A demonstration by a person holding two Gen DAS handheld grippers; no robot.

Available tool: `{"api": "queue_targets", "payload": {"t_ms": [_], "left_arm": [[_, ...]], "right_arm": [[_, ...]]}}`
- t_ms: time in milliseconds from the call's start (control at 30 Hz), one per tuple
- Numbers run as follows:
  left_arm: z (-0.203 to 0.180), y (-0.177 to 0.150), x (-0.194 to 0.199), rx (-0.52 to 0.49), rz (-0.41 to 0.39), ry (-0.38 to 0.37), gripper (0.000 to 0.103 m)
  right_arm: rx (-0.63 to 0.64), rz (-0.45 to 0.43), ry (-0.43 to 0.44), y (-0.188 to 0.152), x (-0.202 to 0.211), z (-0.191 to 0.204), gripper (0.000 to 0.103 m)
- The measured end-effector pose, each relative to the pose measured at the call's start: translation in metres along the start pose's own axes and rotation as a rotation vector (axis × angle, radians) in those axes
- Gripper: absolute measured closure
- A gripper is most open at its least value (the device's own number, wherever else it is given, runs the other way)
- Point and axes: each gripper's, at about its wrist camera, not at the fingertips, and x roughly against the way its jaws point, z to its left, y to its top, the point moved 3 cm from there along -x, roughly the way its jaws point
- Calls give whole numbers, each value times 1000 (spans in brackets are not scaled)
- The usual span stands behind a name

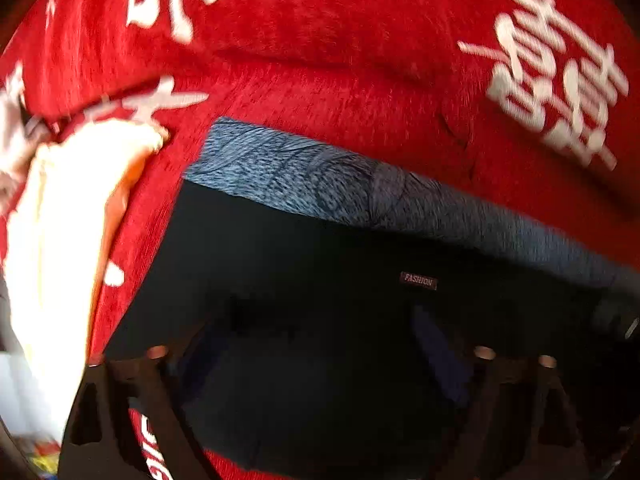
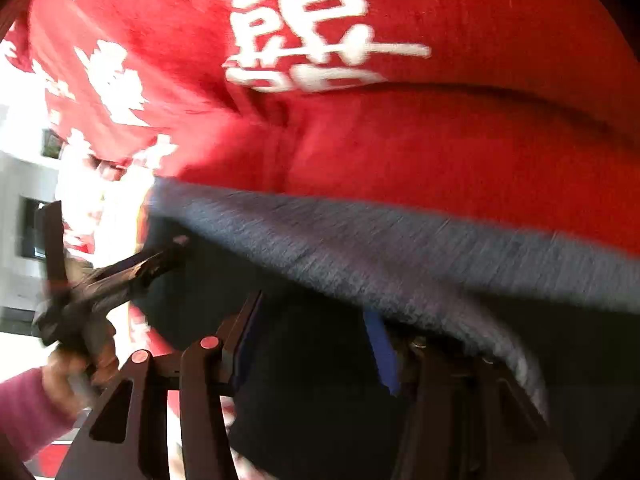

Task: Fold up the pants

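Observation:
Dark navy pants (image 1: 304,264) with a blue-grey knit waistband (image 1: 320,176) and a small "FASHION" label (image 1: 418,281) lie on a red blanket (image 1: 320,68) with white characters. My left gripper (image 1: 320,344) hovers low over the dark fabric, its fingers wide apart with blue pads (image 1: 440,348); nothing is held between them. In the right wrist view the pants (image 2: 328,392) and waistband (image 2: 360,248) fill the lower half. My right gripper (image 2: 312,344) stands open over them, its right finger partly under the waistband. The left gripper (image 2: 120,276) shows at the left, held by a hand.
A cream and orange cloth (image 1: 68,216) lies at the left on the blanket. The person's pink sleeve (image 2: 28,412) is at lower left in the right wrist view. A bright room wall (image 2: 20,184) shows beyond the blanket's left edge.

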Motion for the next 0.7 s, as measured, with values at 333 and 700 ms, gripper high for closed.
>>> {"api": "queue_targets", "payload": {"t_ms": [333,700], "left_arm": [[-10,-15,25,-101,31,3,5],[-126,-82,91,-385,89,-296,5]], "right_arm": [[-267,-200,121,-18,89,-53,41],[-544,-322,80,-196,160,-79,40]]}}
